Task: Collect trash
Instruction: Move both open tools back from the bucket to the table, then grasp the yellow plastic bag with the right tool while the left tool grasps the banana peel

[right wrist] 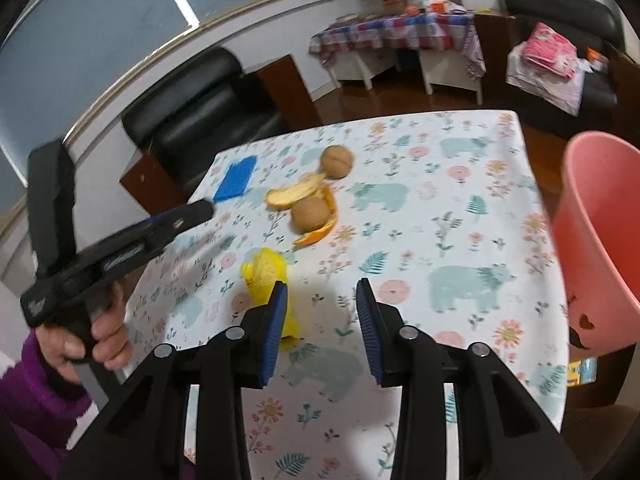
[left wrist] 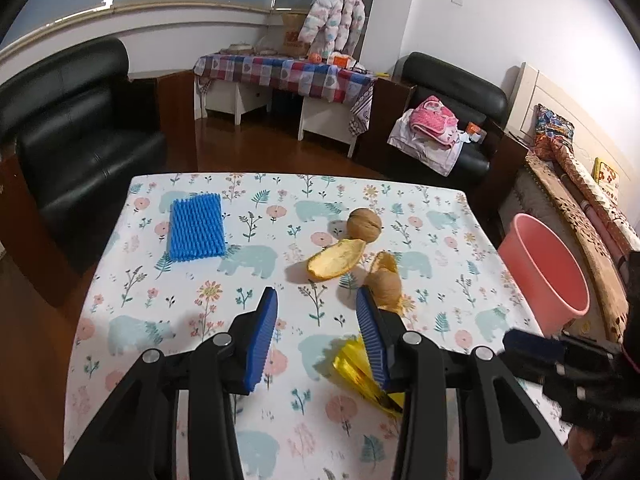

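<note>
Trash point(left wrist: 334, 261) bears no legible writing.

Matt printed cloth over the table point(left wrist: 200, 312), smooth and flat. Ribbed blue rubbery pads point(left wrist: 262, 340) on matt black plastic fingers, with small shiny metal pins. Blue foam netting point(left wrist: 196, 227), soft and ridged. Rough, dull walnut shells point(left wrist: 364, 222); orange peel point(left wrist: 334, 260) pithy and matt inside. Crinkled yellow wrapper point(right wrist: 266, 276), glossy, perhaps foil or plastic film. Smooth pink plastic bin point(right wrist: 600, 236). Shiny black leather-look armchair point(left wrist: 80, 148); polished wood floor point(left wrist: 260, 148).
</note>
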Available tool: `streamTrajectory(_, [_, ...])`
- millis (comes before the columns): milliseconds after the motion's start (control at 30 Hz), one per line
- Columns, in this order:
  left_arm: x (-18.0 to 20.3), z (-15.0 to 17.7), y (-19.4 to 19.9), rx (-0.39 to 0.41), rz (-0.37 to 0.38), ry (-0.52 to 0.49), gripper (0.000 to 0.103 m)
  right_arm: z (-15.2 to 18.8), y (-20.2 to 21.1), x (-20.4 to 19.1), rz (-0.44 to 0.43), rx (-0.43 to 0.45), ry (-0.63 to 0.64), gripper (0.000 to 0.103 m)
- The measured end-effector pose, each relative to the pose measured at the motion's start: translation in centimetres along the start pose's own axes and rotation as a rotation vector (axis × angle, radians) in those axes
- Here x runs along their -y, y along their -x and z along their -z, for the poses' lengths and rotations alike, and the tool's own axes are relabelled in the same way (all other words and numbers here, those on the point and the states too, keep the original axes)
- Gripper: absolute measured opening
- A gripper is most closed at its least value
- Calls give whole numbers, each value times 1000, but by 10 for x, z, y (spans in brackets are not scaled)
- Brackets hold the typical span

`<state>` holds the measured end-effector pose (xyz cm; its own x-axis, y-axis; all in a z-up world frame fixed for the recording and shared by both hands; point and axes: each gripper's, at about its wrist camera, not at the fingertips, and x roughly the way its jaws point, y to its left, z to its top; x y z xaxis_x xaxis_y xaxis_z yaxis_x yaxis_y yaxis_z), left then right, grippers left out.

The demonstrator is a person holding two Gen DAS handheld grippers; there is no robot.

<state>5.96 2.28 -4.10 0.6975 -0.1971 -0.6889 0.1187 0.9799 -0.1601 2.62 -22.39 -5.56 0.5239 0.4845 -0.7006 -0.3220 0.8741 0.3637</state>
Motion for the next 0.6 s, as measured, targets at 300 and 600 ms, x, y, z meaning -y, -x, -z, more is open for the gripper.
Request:
streamTrajectory(300, [-7,-18,-60,-69,12,40,31,-3,-17,-5,6,-39,3,36])
streamTrajectory(600, [-3,-24,-99,-118,-2,18,27,-6,-44,-23,-67,-114,33,36])
